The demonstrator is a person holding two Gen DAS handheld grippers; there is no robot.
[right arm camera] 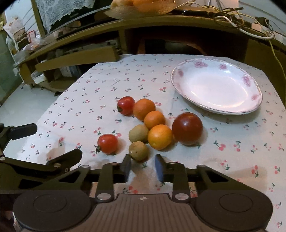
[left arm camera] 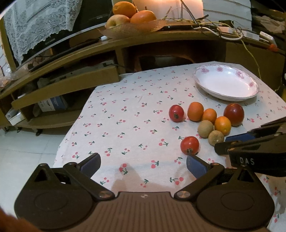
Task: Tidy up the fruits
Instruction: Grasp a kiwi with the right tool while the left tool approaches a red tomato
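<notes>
Several small fruits lie clustered on the cherry-print tablecloth (right arm camera: 223,157): two red tomatoes (right arm camera: 107,143) (right arm camera: 126,105), three oranges (right arm camera: 159,136), two brown kiwis and a dark red plum (right arm camera: 187,128). My right gripper (right arm camera: 142,165) has its blue pads (right arm camera: 159,168) drawn narrow around the near end of the nearest kiwi (right arm camera: 138,150), held at the very tips. My left gripper (left arm camera: 143,165) hovers wide open over bare cloth, with the near tomato (left arm camera: 189,145) just past its right pad. In the left wrist view the right gripper's fingers (left arm camera: 237,138) reach that kiwi (left arm camera: 216,137) from the right.
A white plate with pink flowers (right arm camera: 250,107) stands at the table's far right, nothing in it. Behind the table is a wooden shelf unit (left arm camera: 71,83) carrying a bowl of large oranges and an apple (left arm camera: 132,16), cables and a screen under lace. Tiled floor lies to the left.
</notes>
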